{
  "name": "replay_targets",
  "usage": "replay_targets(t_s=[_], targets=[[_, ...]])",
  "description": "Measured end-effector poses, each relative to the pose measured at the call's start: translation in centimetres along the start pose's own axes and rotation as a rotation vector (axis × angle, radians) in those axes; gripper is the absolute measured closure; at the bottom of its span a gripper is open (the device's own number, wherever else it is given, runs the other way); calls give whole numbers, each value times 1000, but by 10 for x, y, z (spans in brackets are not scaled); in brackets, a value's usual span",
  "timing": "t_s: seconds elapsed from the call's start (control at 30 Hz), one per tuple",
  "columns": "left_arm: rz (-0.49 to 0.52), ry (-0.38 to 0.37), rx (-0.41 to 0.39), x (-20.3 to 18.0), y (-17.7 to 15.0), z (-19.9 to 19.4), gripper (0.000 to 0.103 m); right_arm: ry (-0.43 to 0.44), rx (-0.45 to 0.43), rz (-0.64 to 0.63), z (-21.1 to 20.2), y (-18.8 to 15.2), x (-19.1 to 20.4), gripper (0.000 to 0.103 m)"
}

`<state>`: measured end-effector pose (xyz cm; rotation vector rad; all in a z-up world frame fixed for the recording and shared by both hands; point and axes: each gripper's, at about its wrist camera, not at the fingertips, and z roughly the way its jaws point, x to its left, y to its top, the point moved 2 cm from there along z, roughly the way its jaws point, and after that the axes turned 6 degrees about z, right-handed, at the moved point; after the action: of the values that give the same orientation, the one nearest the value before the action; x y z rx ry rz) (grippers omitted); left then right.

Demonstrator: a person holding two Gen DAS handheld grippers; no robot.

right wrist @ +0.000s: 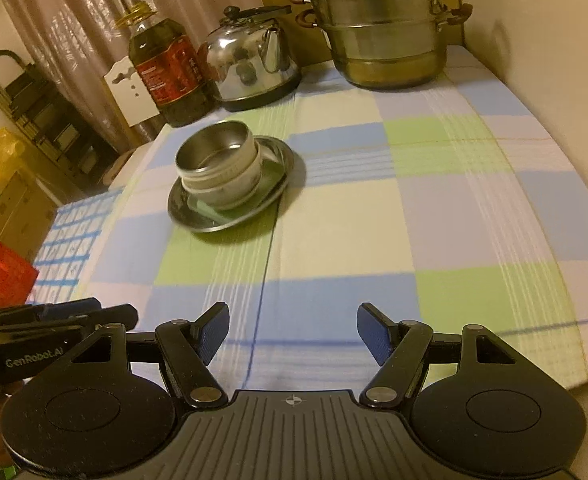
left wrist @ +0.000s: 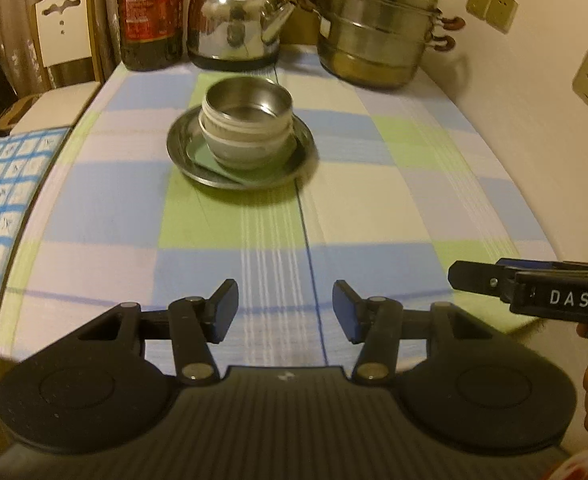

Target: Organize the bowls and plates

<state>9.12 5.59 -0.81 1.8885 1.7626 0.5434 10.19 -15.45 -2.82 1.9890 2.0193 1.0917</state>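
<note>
Bowls [left wrist: 247, 124] stacked on plate [left wrist: 294, 160], both hand-held grippers empty.

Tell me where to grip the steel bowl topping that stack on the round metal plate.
Pinch the shiny steel bowl by its thin upright rim, one finger inside and one outside, coming from above on the near side. It sits nested in the pale bowls, so its lower wall is hidden.

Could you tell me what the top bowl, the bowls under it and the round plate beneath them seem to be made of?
Top bowl: probably stainless steel, with a brushed grey sheen and reflections inside.
Lower bowls: possibly ceramic or enamel, matte pale with light rims; blur leaves it open.
Plate: likely polished steel, its dark rim mirror-glossy.
</note>
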Motion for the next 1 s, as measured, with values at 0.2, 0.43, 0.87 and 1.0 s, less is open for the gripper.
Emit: replay_targets(t_s=[0.2, 0.43, 0.87, 1.0], targets=[[14, -7, -2, -23, -24, -18, 54, -9, 0, -28, -24, -27, -5, 32], [39, -8, -20, -38, -37, -34, 54, -41, -12, -77, -39, -43, -3, 32], [51, -12, -34, -43, -44, -44, 54, -43, -4, -90, -43, -52, 0, 32], [55, -14, -38, -44, -45, -45, 54, -46, -7, -90, -44, -52, 0, 32]])
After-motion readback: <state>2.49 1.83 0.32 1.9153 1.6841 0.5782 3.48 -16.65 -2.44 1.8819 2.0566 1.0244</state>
